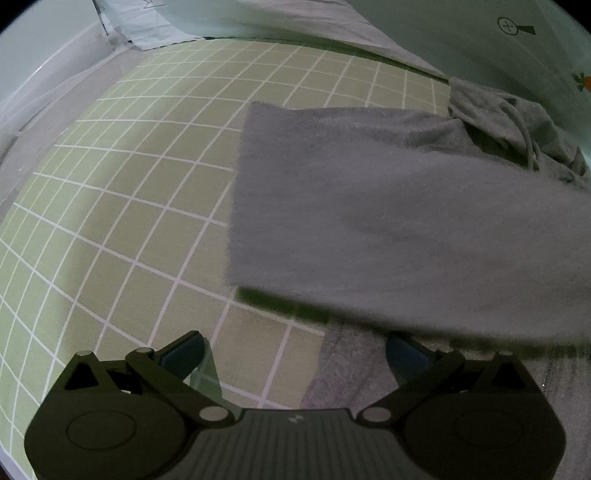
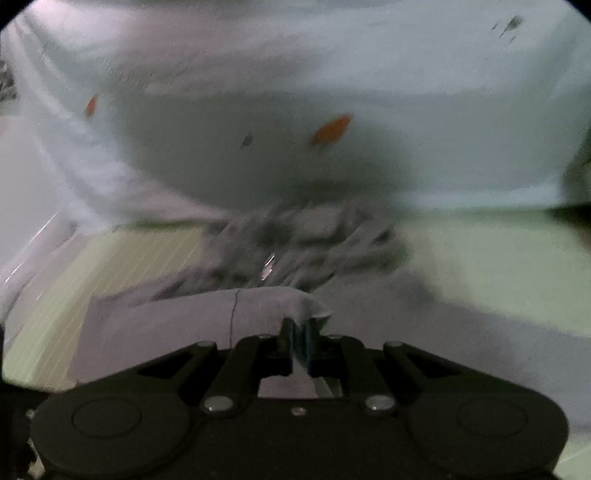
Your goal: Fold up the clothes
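A grey hooded sweatshirt [image 1: 388, 206] lies on a green checked sheet [image 1: 129, 184], with one part lifted and blurred across the right of the left wrist view. Its hood with a drawstring [image 1: 517, 122] bunches at the far right. My left gripper [image 1: 295, 354] is open and empty, low over the sheet at the garment's near edge. In the right wrist view my right gripper [image 2: 301, 328] is shut on a fold of the grey sweatshirt [image 2: 177, 325] and holds it raised. The bunched hood [image 2: 295, 240] lies beyond it, blurred.
A pale quilt with orange and dark prints [image 2: 332, 74] rises behind the garment. It also shows along the top of the left wrist view [image 1: 480, 37]. A pale pillow [image 1: 147, 22] lies at the far left, and the bed's edge [image 1: 44, 96] runs along the left.
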Available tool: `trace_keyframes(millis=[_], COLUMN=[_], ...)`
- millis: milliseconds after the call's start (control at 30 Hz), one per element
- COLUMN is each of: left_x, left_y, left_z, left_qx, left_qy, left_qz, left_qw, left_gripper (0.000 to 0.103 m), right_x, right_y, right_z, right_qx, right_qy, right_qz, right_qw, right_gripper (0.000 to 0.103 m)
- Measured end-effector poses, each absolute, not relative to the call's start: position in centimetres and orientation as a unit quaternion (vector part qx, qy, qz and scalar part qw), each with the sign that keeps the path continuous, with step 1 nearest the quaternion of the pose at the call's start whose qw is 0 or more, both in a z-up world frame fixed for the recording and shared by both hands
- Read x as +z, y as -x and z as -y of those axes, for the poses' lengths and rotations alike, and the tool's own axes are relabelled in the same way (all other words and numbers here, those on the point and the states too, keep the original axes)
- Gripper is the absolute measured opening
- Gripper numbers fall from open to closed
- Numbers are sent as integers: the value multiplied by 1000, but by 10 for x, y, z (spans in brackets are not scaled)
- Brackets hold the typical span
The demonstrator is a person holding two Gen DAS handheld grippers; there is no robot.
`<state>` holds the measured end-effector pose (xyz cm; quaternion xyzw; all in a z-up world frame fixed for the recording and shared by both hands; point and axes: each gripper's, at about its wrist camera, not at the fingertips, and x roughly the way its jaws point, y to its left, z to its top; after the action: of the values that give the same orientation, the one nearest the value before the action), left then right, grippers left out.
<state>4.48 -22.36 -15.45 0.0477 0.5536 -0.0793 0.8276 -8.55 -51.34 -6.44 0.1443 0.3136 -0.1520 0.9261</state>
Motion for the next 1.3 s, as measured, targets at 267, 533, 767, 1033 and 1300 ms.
trace_keyframes(millis=[267,533,767,1033,1300], left_x=[-154,-154,-149,-121,-131], left_y=[-45,-46,-56,-73,-93], left_z=[226,224,222,241,268], left_qx=[-77,-76,-82,-119,-114], left_qy=[-45,-44,-19,-10,-56], left_qz=[-554,-555,-566,-502,-504], left_qw=[828,827,820,857,854], left_gripper=[103,103,103,103,103], right_x=[-60,-100,-121,-139,-152], right_y=[127,145,156,161,153], right_z=[618,676,673,677,677], right_qx=[-327,-412,-422,-425,-435], right_qy=[-199,-197,-243,-270,-248], right_qz=[-280,-329,-329,-346,-369], right_qw=[880,827,809,792,783], right_gripper=[6,9,63,78,70])
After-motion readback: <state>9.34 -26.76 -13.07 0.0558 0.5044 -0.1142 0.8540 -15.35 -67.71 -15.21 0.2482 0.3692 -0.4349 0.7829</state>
